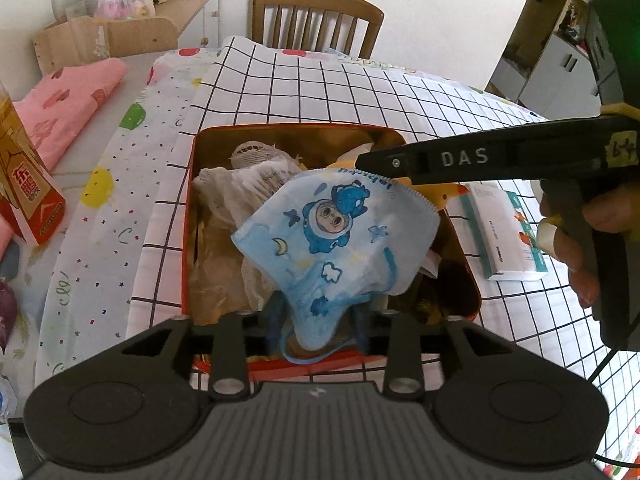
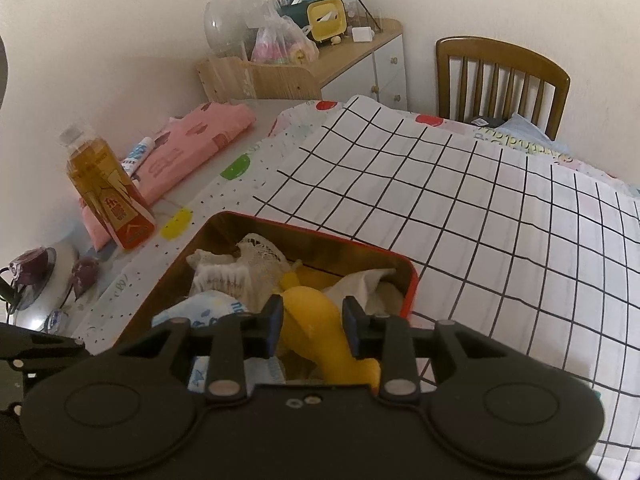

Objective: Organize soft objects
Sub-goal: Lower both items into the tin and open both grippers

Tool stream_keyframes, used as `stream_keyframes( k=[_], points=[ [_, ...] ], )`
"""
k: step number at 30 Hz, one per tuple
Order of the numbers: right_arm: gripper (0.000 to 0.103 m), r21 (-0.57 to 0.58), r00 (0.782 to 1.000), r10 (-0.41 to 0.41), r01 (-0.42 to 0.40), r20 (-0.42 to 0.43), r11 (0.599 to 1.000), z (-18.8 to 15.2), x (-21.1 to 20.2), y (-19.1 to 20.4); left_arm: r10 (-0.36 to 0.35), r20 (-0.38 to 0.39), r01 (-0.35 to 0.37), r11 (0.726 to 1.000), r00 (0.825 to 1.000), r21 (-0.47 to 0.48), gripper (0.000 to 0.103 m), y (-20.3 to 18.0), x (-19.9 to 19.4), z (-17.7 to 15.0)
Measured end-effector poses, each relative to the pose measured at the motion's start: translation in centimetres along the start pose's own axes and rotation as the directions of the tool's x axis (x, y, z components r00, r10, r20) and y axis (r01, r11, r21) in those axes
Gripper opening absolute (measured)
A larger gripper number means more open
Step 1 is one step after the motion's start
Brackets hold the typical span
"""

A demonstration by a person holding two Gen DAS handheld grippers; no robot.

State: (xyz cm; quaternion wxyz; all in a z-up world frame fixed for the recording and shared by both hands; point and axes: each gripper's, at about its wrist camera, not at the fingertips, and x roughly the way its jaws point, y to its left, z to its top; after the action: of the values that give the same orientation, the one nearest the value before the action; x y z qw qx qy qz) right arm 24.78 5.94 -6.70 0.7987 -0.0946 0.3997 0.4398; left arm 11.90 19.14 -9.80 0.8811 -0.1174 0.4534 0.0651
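A red tin box (image 1: 191, 216) on the checked cloth holds several soft things, among them white mesh and gauze pieces (image 1: 248, 180). A blue cartoon face mask (image 1: 340, 236) lies over the box's middle. Its lower tip hangs between the fingers of my left gripper (image 1: 320, 320), which stand apart from it, open. My right gripper's black finger (image 1: 400, 164) reaches in from the right over the mask's top edge. In the right wrist view my right gripper (image 2: 313, 316) is shut on a yellow soft toy (image 2: 316, 316) inside the box (image 2: 412, 280). The mask (image 2: 208, 308) shows to its left.
A drink bottle (image 2: 108, 192) and a folded pink cloth (image 2: 192, 148) lie left of the box. A white-and-teal carton (image 1: 508, 236) lies right of it. A wooden chair (image 1: 316, 20) stands at the table's far edge. A hand (image 1: 600, 232) holds the right gripper.
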Motion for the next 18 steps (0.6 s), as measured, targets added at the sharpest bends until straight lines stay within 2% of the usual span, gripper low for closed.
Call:
stream_keyframes(
  k=[2, 7, 10, 16, 18],
  points=[
    [0.033, 0.003, 1.0, 0.007, -0.007, 0.004, 1.0, -0.1, -0.5, -0.1, 0.0, 0.014, 0.0, 1.0, 1.0, -0.004, 0.066, 0.0, -0.3, -0.1],
    [0.042, 0.001, 0.999, 0.013, -0.013, 0.03, 1.0, -0.3, -2.1, -0.2, -0.001, 0.026, 0.002, 1.0, 1.0, -0.023, 0.069, 0.2, -0.9, -0.1],
    [0.043, 0.009, 0.999, 0.024, -0.024, 0.048, 1.0, -0.5, -3.3, -0.3, 0.007, 0.039, -0.006, 0.999, 0.999, -0.032, 0.071, 0.4, -1.5, -0.2],
    [0.055, 0.022, 0.994, 0.051, -0.054, 0.097, 0.998, -1.2, -6.5, -0.6, 0.02, 0.068, -0.019, 1.0, 0.997, -0.011, 0.072, 0.0, -3.2, -0.5],
    [0.056, 0.019, 0.992, 0.058, -0.06, 0.112, 0.998, -1.5, -7.5, -0.6, 0.019, 0.085, -0.018, 1.0, 0.996, -0.004, 0.077, -0.4, -3.9, -0.6]
  ],
)
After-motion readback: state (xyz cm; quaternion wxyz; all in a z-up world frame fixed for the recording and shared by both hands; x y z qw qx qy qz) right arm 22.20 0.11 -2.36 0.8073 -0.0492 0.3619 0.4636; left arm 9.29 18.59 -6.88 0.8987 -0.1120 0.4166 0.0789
